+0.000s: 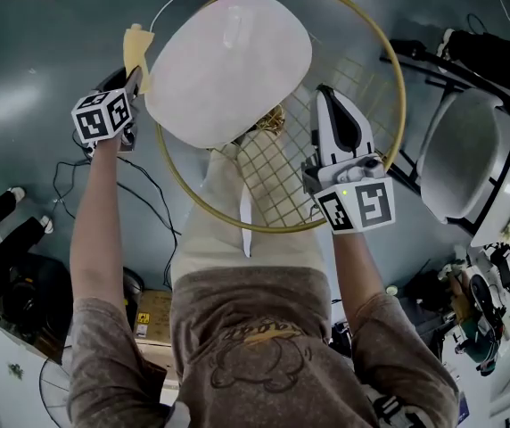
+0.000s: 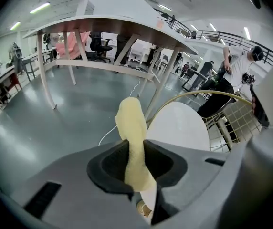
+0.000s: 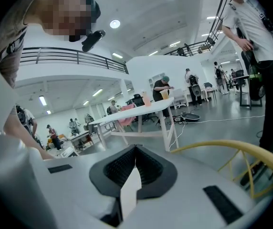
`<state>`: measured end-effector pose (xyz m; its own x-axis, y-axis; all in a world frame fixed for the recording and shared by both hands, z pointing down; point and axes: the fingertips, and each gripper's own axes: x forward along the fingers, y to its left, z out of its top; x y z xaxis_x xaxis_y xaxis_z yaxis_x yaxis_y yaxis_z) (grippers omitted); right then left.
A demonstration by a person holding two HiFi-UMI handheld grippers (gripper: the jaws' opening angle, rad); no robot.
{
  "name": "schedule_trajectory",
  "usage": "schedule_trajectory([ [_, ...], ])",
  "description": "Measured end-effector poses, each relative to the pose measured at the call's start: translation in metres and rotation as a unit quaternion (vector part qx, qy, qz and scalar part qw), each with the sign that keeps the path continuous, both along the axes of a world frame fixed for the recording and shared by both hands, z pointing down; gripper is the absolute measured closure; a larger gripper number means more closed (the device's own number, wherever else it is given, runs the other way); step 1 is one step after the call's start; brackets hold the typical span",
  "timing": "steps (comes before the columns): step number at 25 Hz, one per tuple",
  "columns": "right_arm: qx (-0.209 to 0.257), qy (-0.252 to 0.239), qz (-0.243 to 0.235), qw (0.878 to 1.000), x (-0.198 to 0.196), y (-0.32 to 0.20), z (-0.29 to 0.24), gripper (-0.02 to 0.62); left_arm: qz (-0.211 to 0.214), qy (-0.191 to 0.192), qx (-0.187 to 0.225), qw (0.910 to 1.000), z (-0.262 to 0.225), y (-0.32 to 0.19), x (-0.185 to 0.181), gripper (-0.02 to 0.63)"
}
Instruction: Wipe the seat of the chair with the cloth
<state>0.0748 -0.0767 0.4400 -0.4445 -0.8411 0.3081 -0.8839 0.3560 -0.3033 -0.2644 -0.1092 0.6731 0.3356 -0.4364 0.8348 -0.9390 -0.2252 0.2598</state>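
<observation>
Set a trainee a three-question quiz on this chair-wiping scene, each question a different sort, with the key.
1. Multiple choice: what do the left tongs hold?
A) a yellow cloth
B) a sponge
C) nothing

2. True or false: the right tongs grip the cloth as well.

3. Fill the gap: the seat of the chair is ___ in colour.

Key
1. A
2. False. In the right gripper view they are shut with nothing between them.
3. white
</observation>
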Motion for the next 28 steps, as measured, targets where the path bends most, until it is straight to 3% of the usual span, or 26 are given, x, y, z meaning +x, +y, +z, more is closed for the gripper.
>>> schedule_trajectory([
  [18,-0.004,-0.001,0.006,1.0,-0.002,-0.002,-0.001,0.572,0.08,0.012,-0.038,0.996,0.017,0.027,0.059,0.514],
  [28,-0.004,-0.005,0.009,1.0,0.0,0.0,-0.001,0.572,0.146,0.05,-0.074,0.9852,0.03,0.077,0.13,0.514],
])
